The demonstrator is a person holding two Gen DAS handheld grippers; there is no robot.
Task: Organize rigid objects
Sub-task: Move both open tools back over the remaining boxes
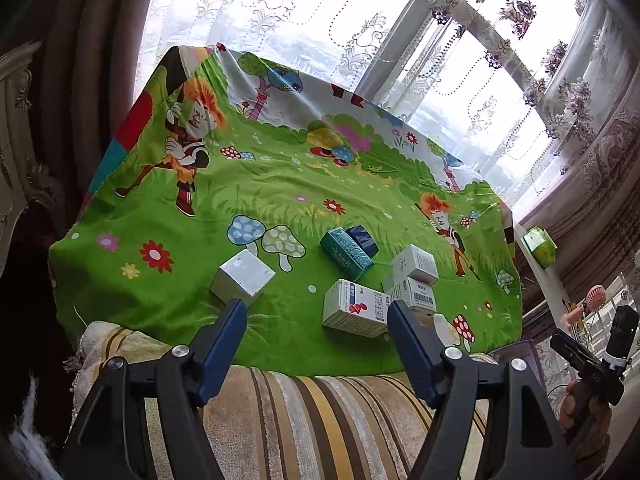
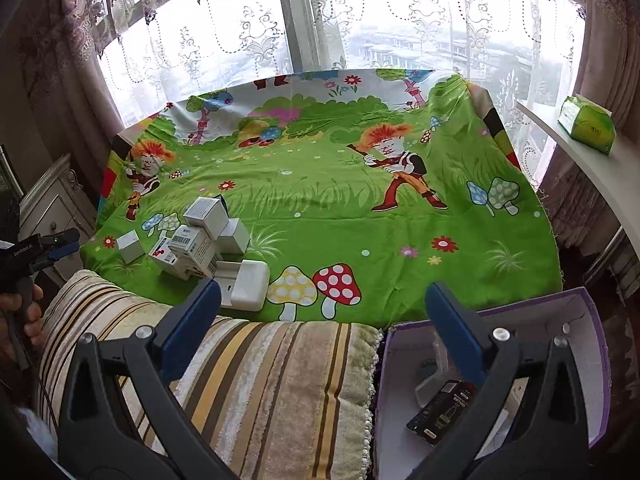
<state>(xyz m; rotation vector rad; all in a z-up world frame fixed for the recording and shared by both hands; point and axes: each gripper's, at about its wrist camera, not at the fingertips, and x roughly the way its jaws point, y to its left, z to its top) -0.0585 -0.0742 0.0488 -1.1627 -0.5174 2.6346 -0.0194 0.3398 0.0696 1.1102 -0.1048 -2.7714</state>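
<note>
Home room: lace curtains (image 2: pixel 224 40), cartoon bedsheet (image 2: pixel 320 184), striped towel (image 2: pixel 260 380).

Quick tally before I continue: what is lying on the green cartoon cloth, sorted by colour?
White or silver boxes: 5, most of them bunched together
Teal box: 1
Dark blue box: 1
White plastic case: 1
Total: 8
</note>
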